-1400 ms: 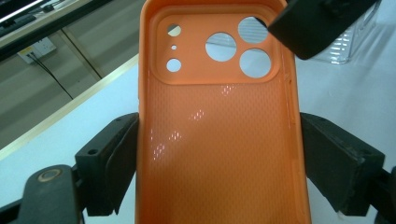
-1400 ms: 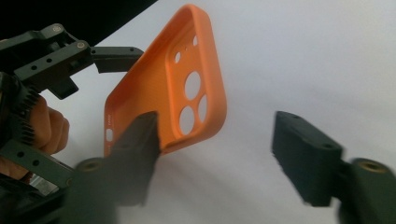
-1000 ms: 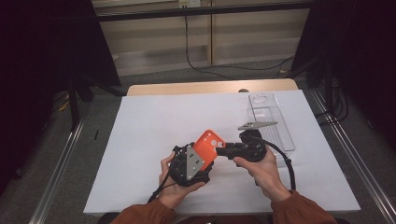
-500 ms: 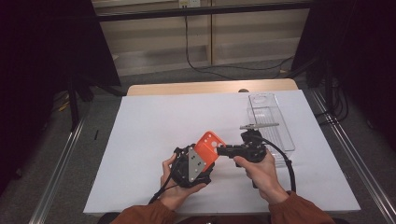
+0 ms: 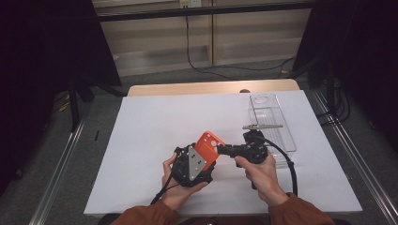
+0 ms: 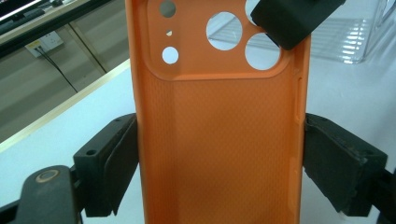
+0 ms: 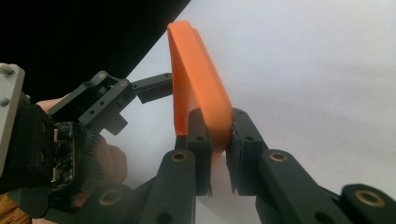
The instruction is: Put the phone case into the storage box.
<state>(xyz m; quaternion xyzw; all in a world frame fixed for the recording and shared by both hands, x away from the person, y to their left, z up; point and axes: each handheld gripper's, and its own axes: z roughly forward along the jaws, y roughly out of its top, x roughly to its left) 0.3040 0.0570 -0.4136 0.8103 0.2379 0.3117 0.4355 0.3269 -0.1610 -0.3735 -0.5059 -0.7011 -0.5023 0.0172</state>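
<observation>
Now both grip orange phone case (image 5: 208, 146): left hand-held gripper (image 5: 199, 161) across sides, right hand-held gripper (image 7: 218, 140), jaws just closed, pinching top edge. Risk: opposing pull bends soft case, slips onto counter (image 5: 150, 126).

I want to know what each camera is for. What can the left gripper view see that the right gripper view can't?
The left gripper view looks into the hollow inside of the orange phone case, with its round camera holes, and catches the clear plastic tray behind. The right gripper view sees the case's thin edge pinched between the right gripper jaws, which have just been closing. Both show the white table and the case held by both grippers.
</observation>
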